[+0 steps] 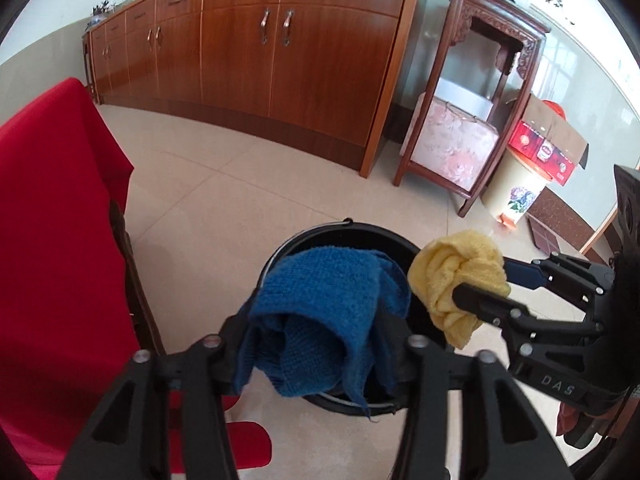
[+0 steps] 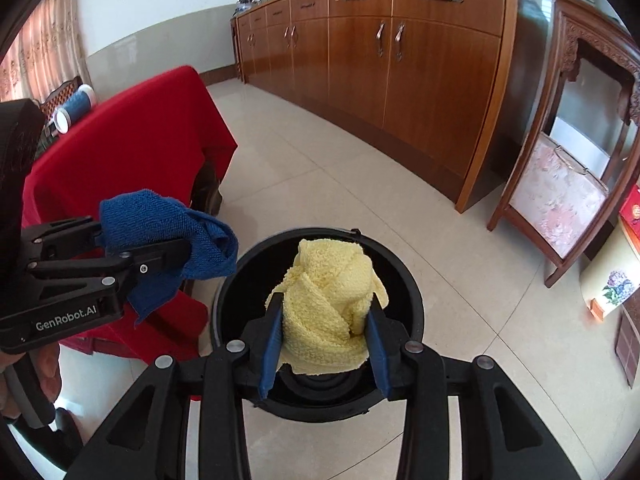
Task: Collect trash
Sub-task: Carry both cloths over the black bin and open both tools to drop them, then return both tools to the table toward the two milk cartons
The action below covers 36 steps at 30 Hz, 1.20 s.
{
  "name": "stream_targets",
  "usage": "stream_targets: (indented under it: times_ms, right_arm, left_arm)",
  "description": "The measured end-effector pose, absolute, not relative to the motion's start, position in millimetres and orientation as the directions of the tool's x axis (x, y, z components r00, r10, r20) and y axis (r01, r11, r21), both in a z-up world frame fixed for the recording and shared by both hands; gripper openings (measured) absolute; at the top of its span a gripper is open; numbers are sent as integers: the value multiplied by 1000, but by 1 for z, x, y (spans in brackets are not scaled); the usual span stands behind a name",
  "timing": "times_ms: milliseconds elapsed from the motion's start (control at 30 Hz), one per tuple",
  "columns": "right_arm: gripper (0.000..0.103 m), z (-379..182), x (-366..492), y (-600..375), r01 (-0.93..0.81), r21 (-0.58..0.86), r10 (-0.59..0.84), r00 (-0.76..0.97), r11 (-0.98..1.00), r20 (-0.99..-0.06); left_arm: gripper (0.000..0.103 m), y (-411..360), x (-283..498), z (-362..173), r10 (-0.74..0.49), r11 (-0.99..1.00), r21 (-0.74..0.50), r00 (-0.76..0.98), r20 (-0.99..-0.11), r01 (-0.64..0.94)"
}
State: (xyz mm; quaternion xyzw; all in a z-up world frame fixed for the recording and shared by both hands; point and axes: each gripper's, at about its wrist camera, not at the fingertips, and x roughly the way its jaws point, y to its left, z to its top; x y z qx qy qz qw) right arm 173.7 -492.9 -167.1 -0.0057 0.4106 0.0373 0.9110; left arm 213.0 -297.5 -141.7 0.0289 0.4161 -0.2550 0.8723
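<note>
A black bucket (image 1: 340, 228) stands on the tiled floor; it also shows in the right wrist view (image 2: 404, 276). My left gripper (image 1: 316, 320) is shut on a crumpled blue cloth (image 1: 320, 312) and holds it over the bucket's mouth. It shows from the side in the right wrist view (image 2: 180, 250), with the blue cloth (image 2: 160, 224) just left of the bucket. My right gripper (image 2: 326, 320) is shut on a bunched yellow cloth (image 2: 328, 304) above the bucket's opening. In the left wrist view the right gripper (image 1: 480, 284) holds the yellow cloth (image 1: 456, 276) at the bucket's right rim.
A table with a red cloth (image 1: 52, 208) stands just left of the bucket, also in the right wrist view (image 2: 132, 136). A long wooden cabinet (image 1: 256, 48) lines the far wall. A carved wooden stand (image 1: 476, 92) and a cardboard box (image 1: 548, 144) are at right.
</note>
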Motion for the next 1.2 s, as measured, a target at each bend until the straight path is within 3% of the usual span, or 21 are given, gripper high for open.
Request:
stream_targets:
  times_ms: [33,67,100,367,467,667,933,1200]
  right_arm:
    - [58,-175,181,-495,-85,16,68,648,996,-759]
    - [78,-186,188,-498,-84,11,61,623,996,-780]
    - [81,-195,195,-503,-68,12,50,598,998,-800]
    - [83,-194,196,-538,100,32,-34,590,994,-807]
    - [87,-177,191,-534,121,51,-35,620,991,-784]
    - [92,-136,183,-501,106,14,-62,678,994,-732]
    - [94,-99,159,-465,124,56,-52,724,991,-688]
    - [94,-81,143,-397,30,72,25,749,997,-662]
  left_arm:
    - [68,-298,217,-147,-413,874,-169,515,-751,455]
    - [76,-296,218,-151,-406,880,-172,513,-756,443]
    - [76,-294,219,-152,-392,886,-162,517,-761,435]
    - [79,-275,207,-127,-332,915,-106,578,-745,388]
    - [87,-263,195,-107,-313,926,-87,621,-718,366]
    - [97,-242,173,-66,-288,938,-50,690,-664,343]
    - [99,-204,157,-35,-252,951,-20,739,-624,308]
    - [99,-139,139,-14,-182,979,-32,789,-587,202]
